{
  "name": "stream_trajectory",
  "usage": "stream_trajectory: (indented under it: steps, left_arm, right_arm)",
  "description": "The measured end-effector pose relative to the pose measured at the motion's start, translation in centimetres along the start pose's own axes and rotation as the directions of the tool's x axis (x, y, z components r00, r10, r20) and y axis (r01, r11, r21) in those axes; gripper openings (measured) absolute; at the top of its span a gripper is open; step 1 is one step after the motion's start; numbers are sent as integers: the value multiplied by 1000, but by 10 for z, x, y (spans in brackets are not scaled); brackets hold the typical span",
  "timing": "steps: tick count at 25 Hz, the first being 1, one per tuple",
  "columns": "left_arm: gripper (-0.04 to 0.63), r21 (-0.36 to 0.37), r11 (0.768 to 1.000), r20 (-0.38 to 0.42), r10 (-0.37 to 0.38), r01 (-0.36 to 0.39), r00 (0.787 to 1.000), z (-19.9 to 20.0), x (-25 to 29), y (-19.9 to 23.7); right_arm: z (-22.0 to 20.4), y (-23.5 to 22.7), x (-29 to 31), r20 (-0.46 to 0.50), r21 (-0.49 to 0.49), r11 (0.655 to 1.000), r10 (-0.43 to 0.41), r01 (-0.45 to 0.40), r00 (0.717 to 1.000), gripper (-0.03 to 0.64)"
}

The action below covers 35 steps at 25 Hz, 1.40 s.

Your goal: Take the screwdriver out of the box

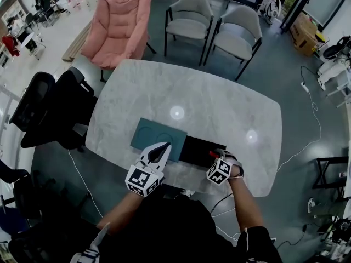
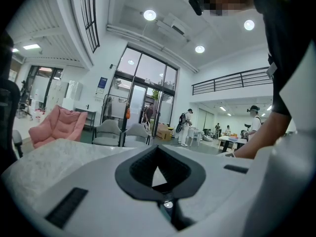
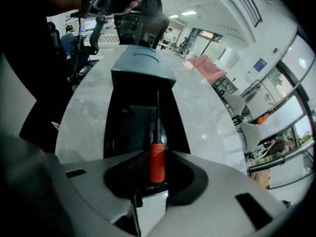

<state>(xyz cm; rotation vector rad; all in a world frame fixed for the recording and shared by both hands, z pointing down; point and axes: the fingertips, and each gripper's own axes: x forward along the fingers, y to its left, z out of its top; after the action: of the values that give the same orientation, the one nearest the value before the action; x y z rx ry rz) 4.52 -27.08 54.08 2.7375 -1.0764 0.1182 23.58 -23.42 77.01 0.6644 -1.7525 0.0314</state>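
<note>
A screwdriver [image 3: 156, 158] with a red handle and a dark shaft sits between the jaws of my right gripper [image 3: 157, 154], which is shut on the handle. Its shaft points out over the open black box [image 3: 123, 127] lying on the marble table [image 3: 89, 102]. In the head view, my right gripper [image 1: 217, 155] is at the box's [image 1: 197, 149] right end, with the red handle [image 1: 212, 154] showing. A teal lid [image 1: 147, 136] lies beside the box on the left. My left gripper [image 1: 164, 146] rests at the lid's near right corner, shut and empty, and points level across the table [image 2: 59, 157].
Around the far side of the table [image 1: 186, 92] stand a pink lounge chair [image 1: 120, 26] and two grey chairs [image 1: 189, 18] [image 1: 238, 32]. Black office chairs [image 1: 55, 108] crowd the left edge. A white cable [image 1: 307, 141] trails on the floor at right.
</note>
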Motion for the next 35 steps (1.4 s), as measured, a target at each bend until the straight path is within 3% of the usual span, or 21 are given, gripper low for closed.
stream_trajectory:
  steps: [4, 8, 11, 15, 18, 24, 31, 33, 35]
  left_arm:
    - [4, -1, 1000, 0, -8, 8, 1000, 1, 3, -2]
    - [5, 4, 1000, 3, -16, 16, 1000, 5, 6, -5]
    - [5, 12, 1000, 7, -27, 27, 1000, 9, 9, -9]
    - [5, 20, 999, 23, -39, 38, 999, 18, 11, -12]
    - [5, 27, 998, 34, -55, 54, 998, 25, 13, -17]
    - [5, 39, 997, 77, -75, 72, 994, 42, 20, -20]
    - [5, 70, 994, 108, -96, 88, 990, 58, 22, -22]
    - [5, 75, 994, 119, -88, 79, 989, 63, 22, -20]
    - [5, 76, 995, 141, -73, 62, 987, 69, 21, -21]
  right_arm:
    - [12, -13, -30, 92, 82, 990, -125, 117, 988, 114]
    - [32, -27, -67, 194, 173, 960, -251, 219, 948, 114]
    - [47, -39, -100, 268, 258, 925, -347, 280, 899, 114]
    - [68, -57, -145, 348, 407, 854, -472, 323, 810, 114]
    - [79, -68, -175, 400, 526, 796, -541, 298, 740, 114]
    - [88, -84, -212, 461, 714, 680, -637, 168, 618, 114]
    - [98, -96, -267, 508, 765, 629, -723, 141, 468, 114]
    - [101, -101, -277, 510, 776, 617, -736, 131, 444, 114]
    - [97, -103, -282, 500, 798, 595, -744, 99, 444, 115]
